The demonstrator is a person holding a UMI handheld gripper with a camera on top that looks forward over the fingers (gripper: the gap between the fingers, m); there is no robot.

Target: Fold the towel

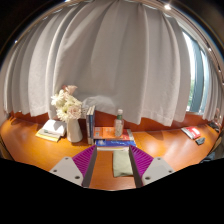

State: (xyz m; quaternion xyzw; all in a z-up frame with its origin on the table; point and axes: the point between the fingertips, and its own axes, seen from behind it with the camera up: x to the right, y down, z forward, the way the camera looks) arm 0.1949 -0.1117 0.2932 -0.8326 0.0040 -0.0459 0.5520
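A pale strip – seemingly the towel [121,163], soft and limp – is seen between the widely parted fingers of the gripper [112,164] above the table [30,150], best pinched at a corner.

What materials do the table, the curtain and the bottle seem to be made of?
The table looks like wood with a smooth orange-brown finish that shows a soft sheen. The curtain seems a pale fabric, since it hangs in long vertical folds. The bottle appears to be clear plastic or glass; which of the two cannot be told. The gripper is open, with something pale between its fingers.
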